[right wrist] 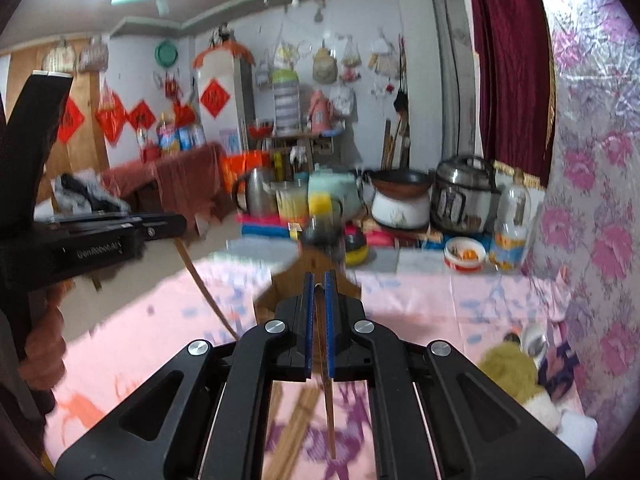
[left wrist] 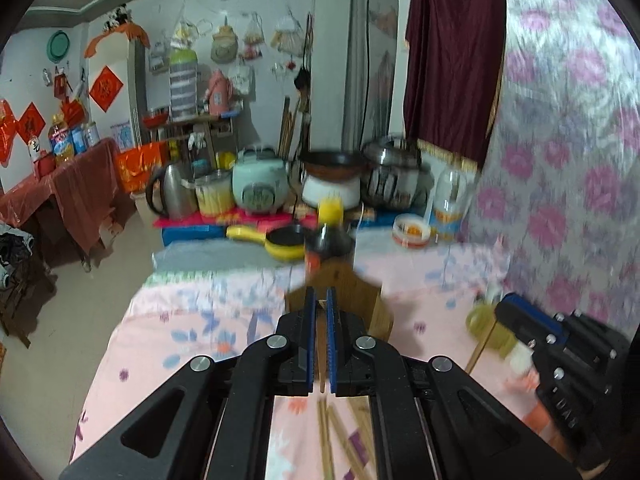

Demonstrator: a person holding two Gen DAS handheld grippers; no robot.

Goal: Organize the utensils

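My left gripper (left wrist: 319, 300) is shut on a wooden chopstick (left wrist: 320, 354) held along its fingers, in front of a wooden utensil holder (left wrist: 360, 292). My right gripper (right wrist: 319, 284) is shut on a dark wooden chopstick (right wrist: 329, 412) whose end hangs down below the fingers, also facing the wooden holder (right wrist: 280, 284). Several loose chopsticks (left wrist: 340, 436) lie on the pink floral cloth (left wrist: 192, 332) under the left gripper, and they also show in the right wrist view (right wrist: 298, 416). The right gripper shows at the right of the left view (left wrist: 532, 320), the left gripper at the left of the right view (right wrist: 100, 240).
A dark sauce bottle with yellow cap (left wrist: 329, 232) stands behind the holder. Beyond are a yellow pan (left wrist: 280, 240), rice cooker (left wrist: 260, 186), kettle (left wrist: 172, 192), pressure cooker (right wrist: 464, 196), a bowl (right wrist: 464, 258) and a clear bottle (right wrist: 512, 228). A plush toy (right wrist: 512, 368) lies right, by the floral wall.
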